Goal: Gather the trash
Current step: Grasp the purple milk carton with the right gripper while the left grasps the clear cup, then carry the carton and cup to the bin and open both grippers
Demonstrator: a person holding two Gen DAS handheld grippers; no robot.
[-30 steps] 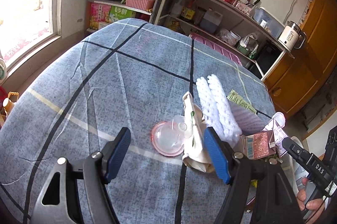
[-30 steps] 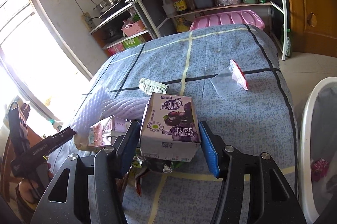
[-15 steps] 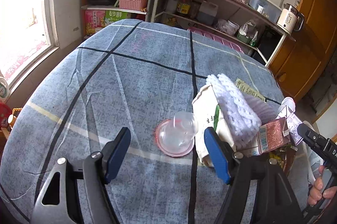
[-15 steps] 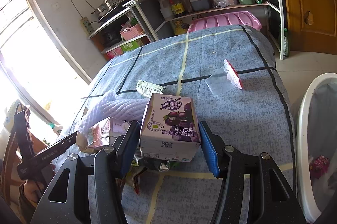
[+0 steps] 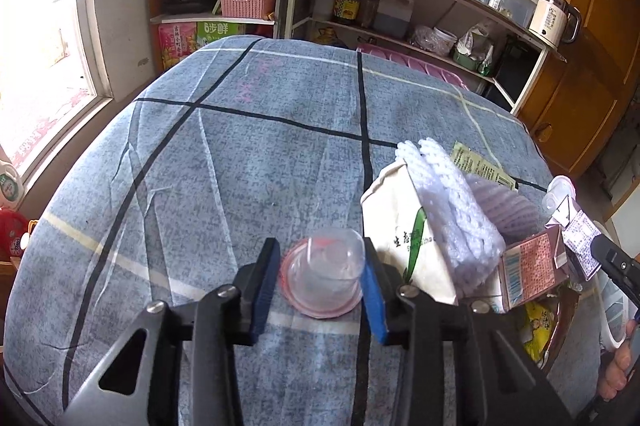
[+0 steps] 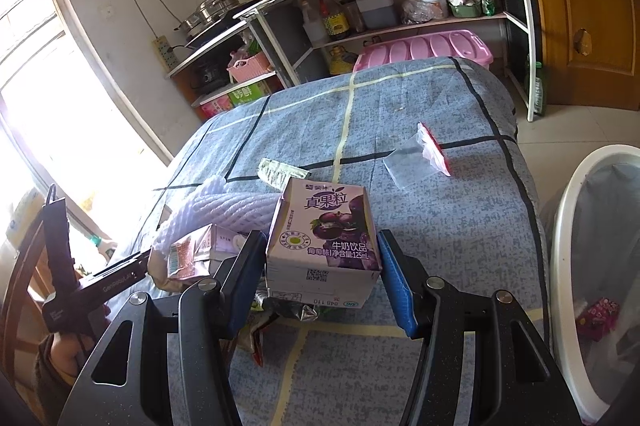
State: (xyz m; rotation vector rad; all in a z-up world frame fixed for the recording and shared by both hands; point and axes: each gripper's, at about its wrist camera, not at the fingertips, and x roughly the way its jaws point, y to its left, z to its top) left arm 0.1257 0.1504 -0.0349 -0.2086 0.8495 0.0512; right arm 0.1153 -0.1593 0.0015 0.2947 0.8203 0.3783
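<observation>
Two grippers worked one cluttered table (image 5: 224, 153), covered in blue cloth with dark and pale grid lines. Left gripper (image 5: 318, 280): jaws drawn in on a clear plastic cup (image 5: 334, 262) with a pinkish-red rim. Cup lay on its side directly between the blue pads, right pad pressed to its wall, left pad at the edge of the rim; grasp looked made. Just right of the cup, a cream paper bag (image 5: 404, 226) with green print, touching the right finger. Behind it, white foam netting (image 5: 452, 201), then a small reddish carton (image 5: 528, 266).

Right gripper (image 6: 322, 268): jaws spread either side of a purple milk-drink carton (image 6: 324, 238), gaps showing on both sides, pads not in contact. Carton sat upright on a heap of crumpled wrappers (image 6: 280, 310), squarely between the fingers. Farther off on the cloth, well apart from the jaws, a clear bag with a red strip (image 6: 420, 157) and a green sachet (image 6: 276, 171). White bin (image 6: 568, 266) stood beside the table's right edge, lined with plastic, a red scrap at the bottom.
</observation>
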